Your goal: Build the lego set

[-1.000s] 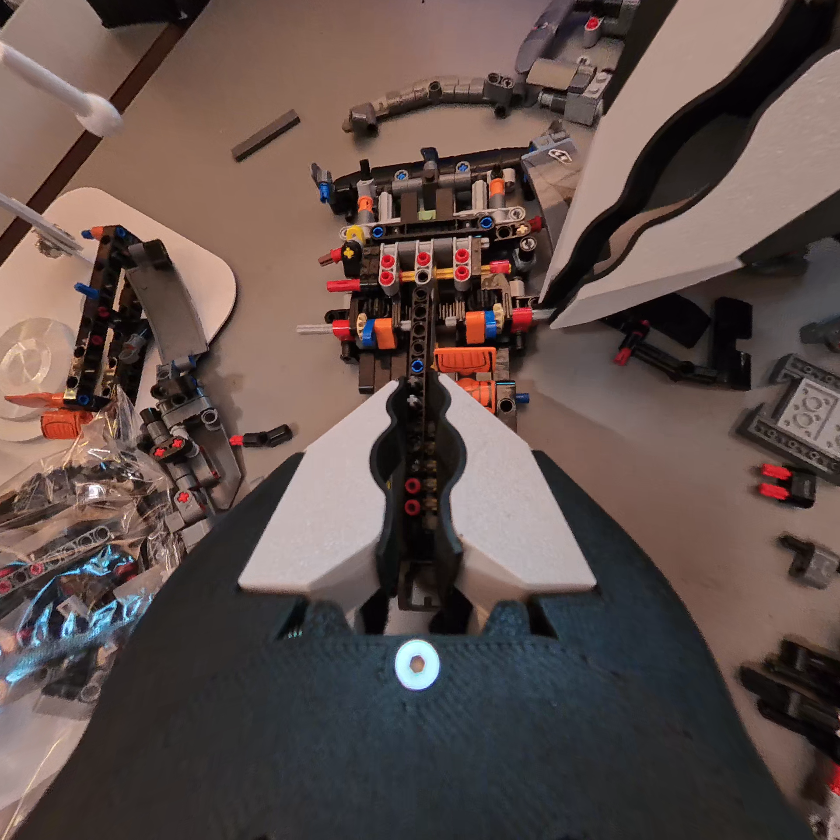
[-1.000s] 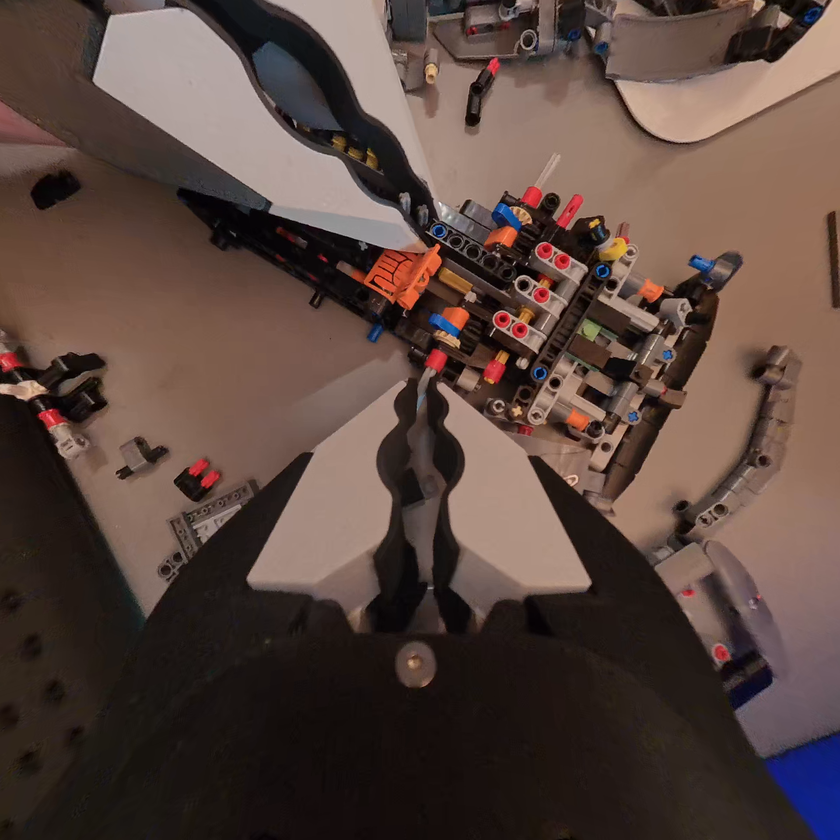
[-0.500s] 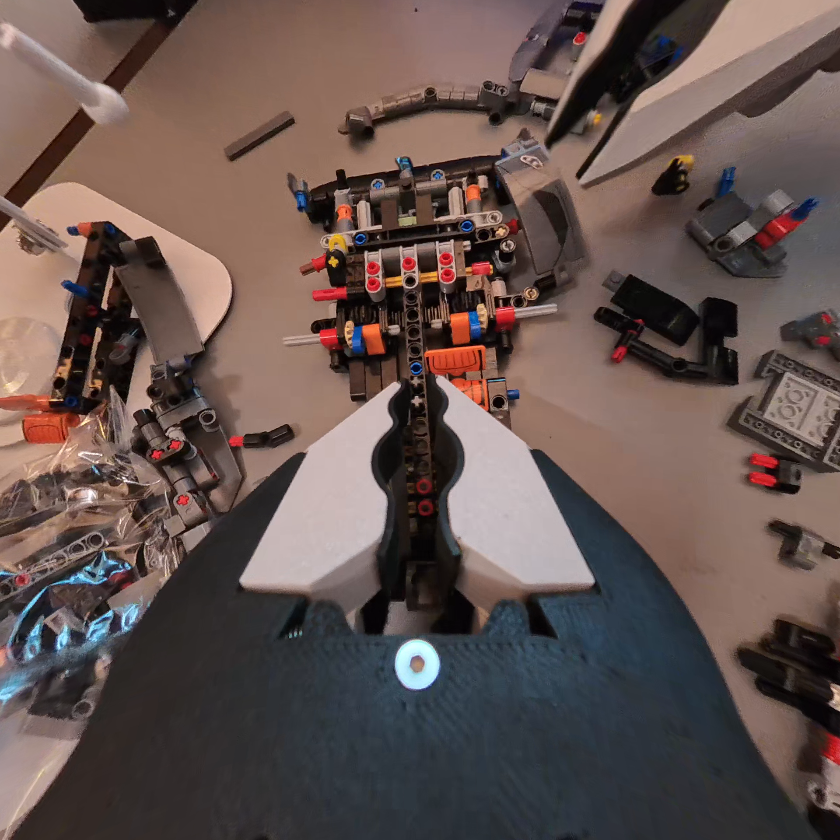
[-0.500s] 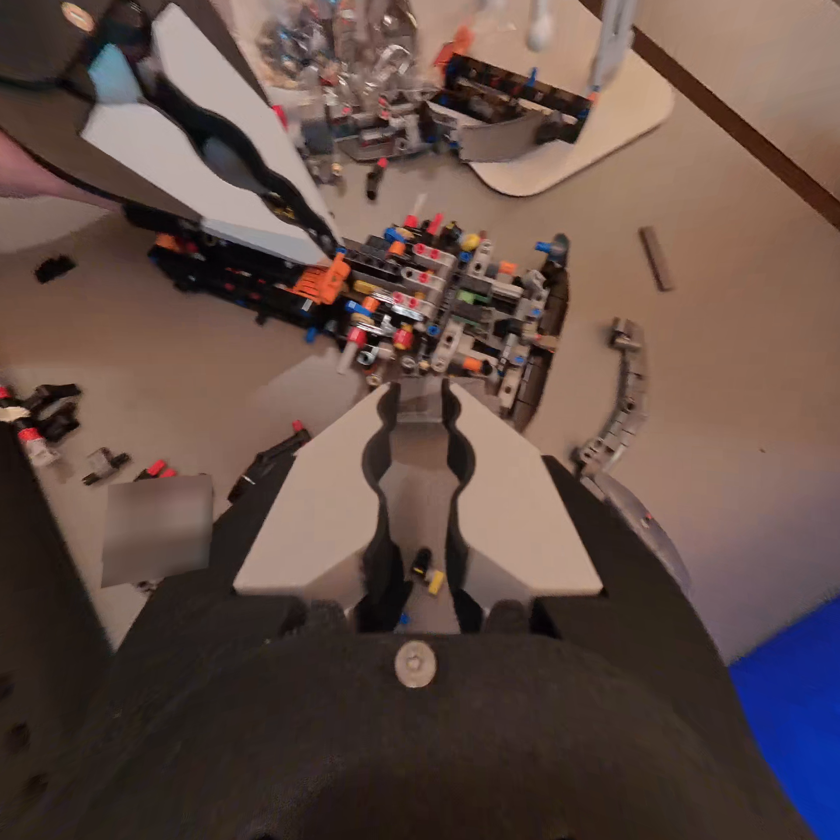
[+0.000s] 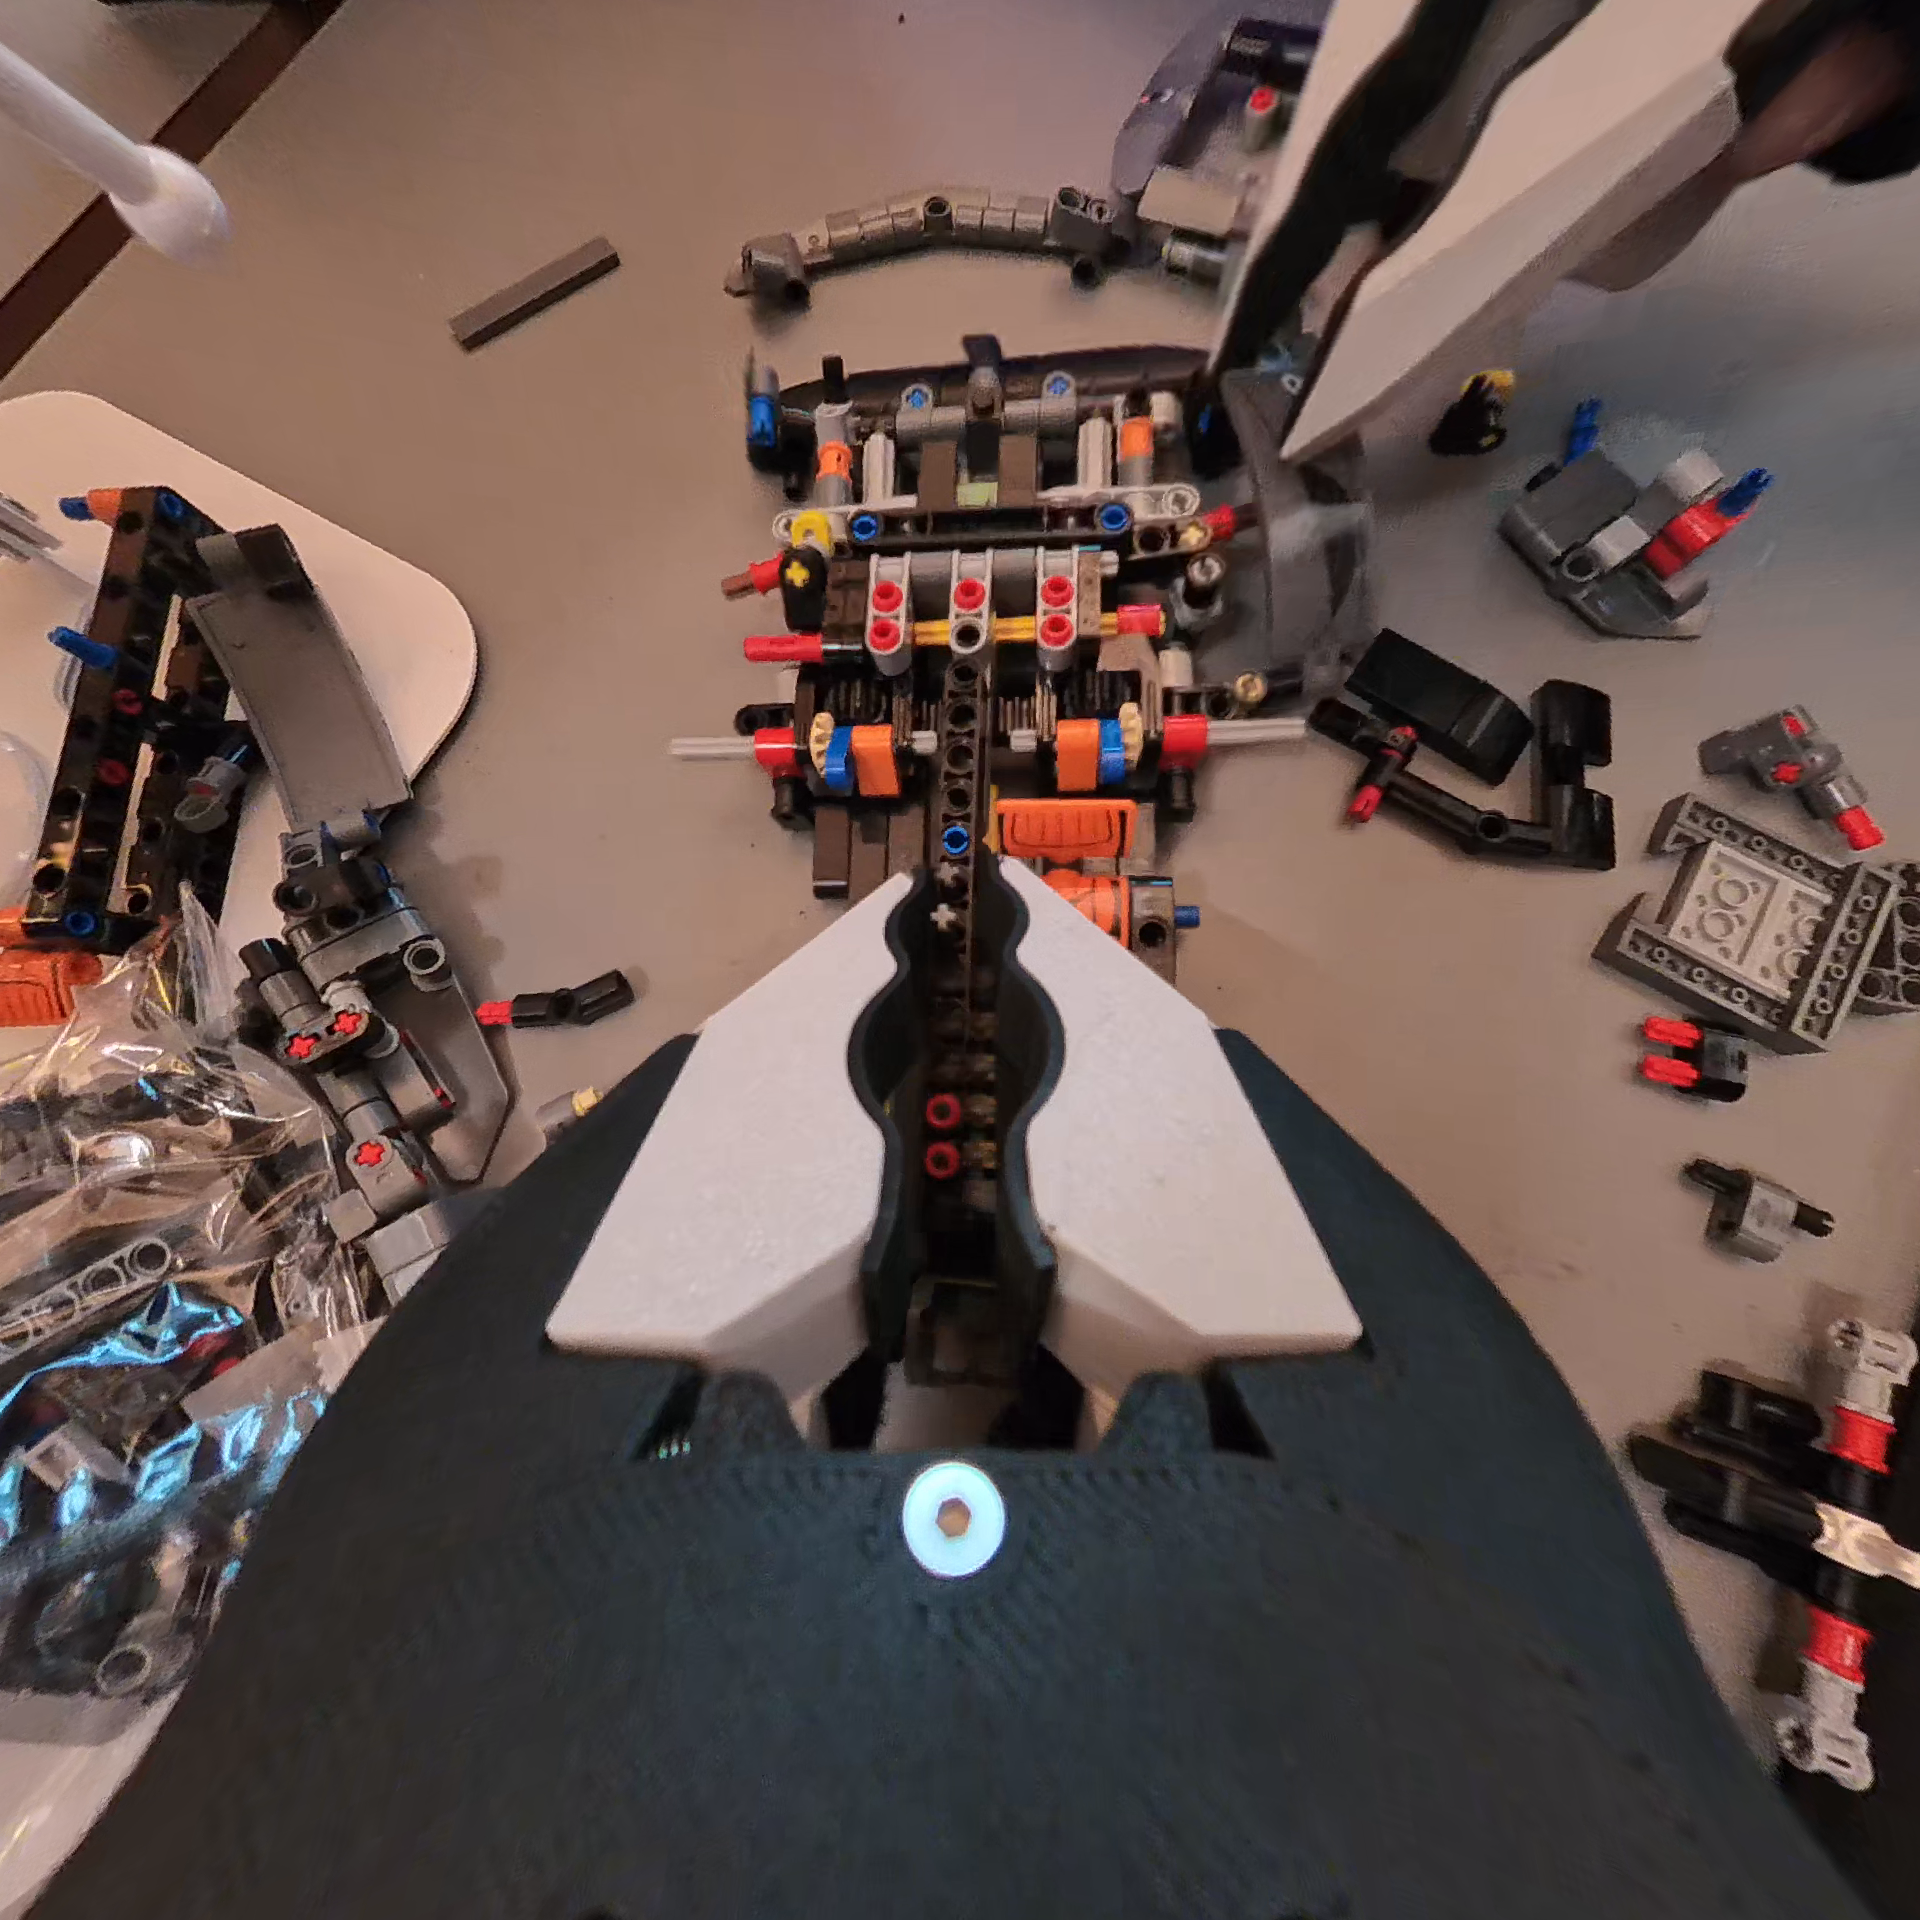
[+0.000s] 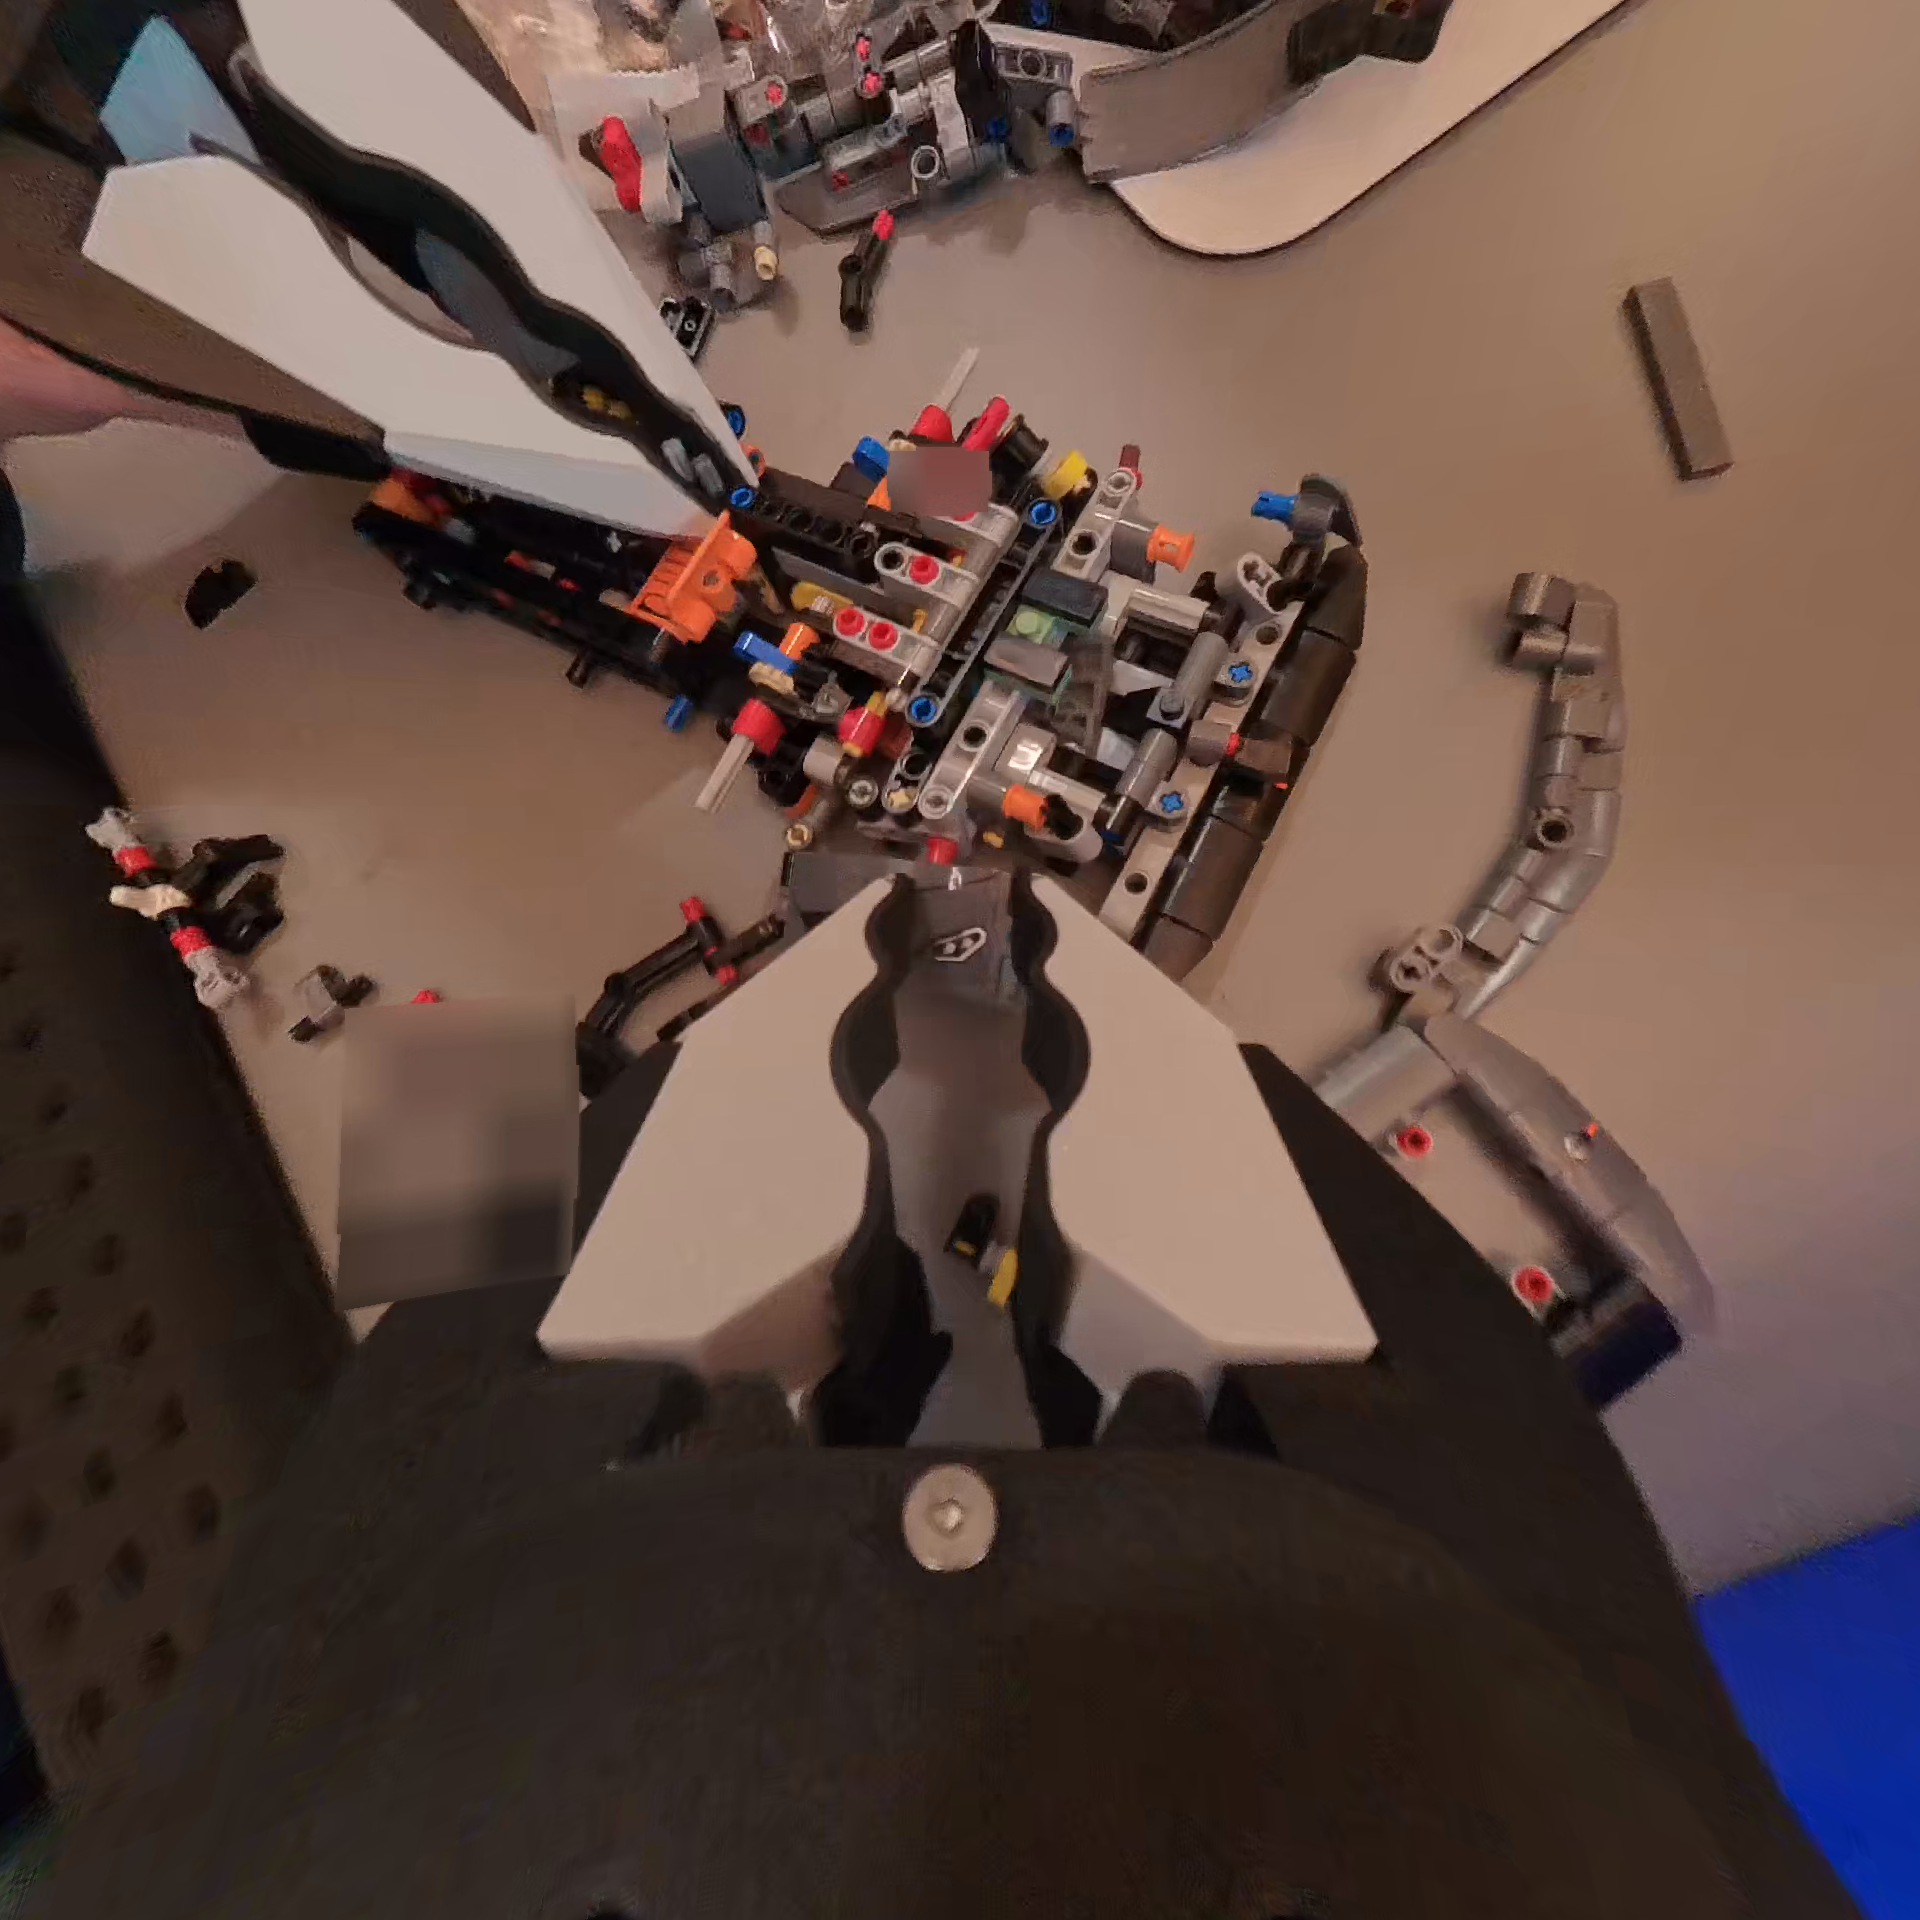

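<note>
The lego chassis model (image 5: 977, 582) lies on the grey table, also in the right wrist view (image 6: 1039, 644). My left gripper (image 5: 958, 881) is shut on its long black beam (image 5: 961, 748) and holds the model's near end; it shows in the right wrist view (image 6: 717, 473) at upper left. My right gripper (image 6: 956, 896) is open, its tips on either side of a grey curved panel (image 6: 956, 951) at the model's corner. In the left wrist view the right gripper (image 5: 1262, 384) comes in from the top right above that panel (image 5: 1304, 582).
A grey segmented arch piece (image 5: 935, 223) lies beyond the model. A white board (image 5: 416, 623) with a black frame sub-assembly (image 5: 114, 707) and plastic bags (image 5: 125, 1247) are at the left. Loose pieces (image 5: 1756, 925) lie at the right. A dark flat bar (image 6: 1675, 379) lies apart. Spacing between my two grippers at the tips: around 11 cm. My right gripper is the nearer one to the grey segmented arch piece (image 5: 935, 223): about 11 cm, against 20 cm. The right camera catches it too, in the right wrist view (image 6: 1544, 820).
My right gripper let go of the pale axle at the model's side, opened, pulled away and came to the grey panel at the model's corner. The left gripper kept its hold.
</note>
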Available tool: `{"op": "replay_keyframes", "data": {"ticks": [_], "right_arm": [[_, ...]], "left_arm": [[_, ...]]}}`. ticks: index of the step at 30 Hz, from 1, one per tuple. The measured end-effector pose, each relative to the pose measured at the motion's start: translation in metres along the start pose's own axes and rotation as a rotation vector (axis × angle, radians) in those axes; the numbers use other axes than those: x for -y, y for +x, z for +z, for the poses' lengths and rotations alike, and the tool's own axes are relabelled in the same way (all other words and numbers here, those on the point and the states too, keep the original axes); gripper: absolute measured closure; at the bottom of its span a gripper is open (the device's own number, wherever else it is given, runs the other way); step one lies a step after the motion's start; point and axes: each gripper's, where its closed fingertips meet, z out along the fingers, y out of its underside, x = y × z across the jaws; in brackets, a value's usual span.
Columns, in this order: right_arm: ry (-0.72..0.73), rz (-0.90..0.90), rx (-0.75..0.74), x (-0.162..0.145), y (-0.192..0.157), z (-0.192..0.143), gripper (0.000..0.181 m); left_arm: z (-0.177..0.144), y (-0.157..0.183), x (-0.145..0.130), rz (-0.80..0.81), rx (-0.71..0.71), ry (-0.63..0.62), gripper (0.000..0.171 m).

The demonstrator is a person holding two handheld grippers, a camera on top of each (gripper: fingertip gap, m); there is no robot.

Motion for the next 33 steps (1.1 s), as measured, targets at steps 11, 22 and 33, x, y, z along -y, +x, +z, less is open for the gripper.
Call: {"op": "replay_keyframes", "data": {"ticks": [11,22,33], "right_arm": [[-0.084,-0.251,-0.037,-0.015,-0.018,-0.009,0.181],[-0.217,-0.845,-0.238,-0.009,-0.020,0.026,0.138],[-0.266,-0.688,-0.019,-0.018,-0.032,0.011,0.150]], "left_arm": [[-0.003,-0.019,-0.003,0.001,0.011,0.009,0.166],[-0.003,-0.001,-0.002,0.085,-0.101,0.006,0.166],[0.000,0.005,0.001,0.103,-0.108,-0.007,0.165]]}}
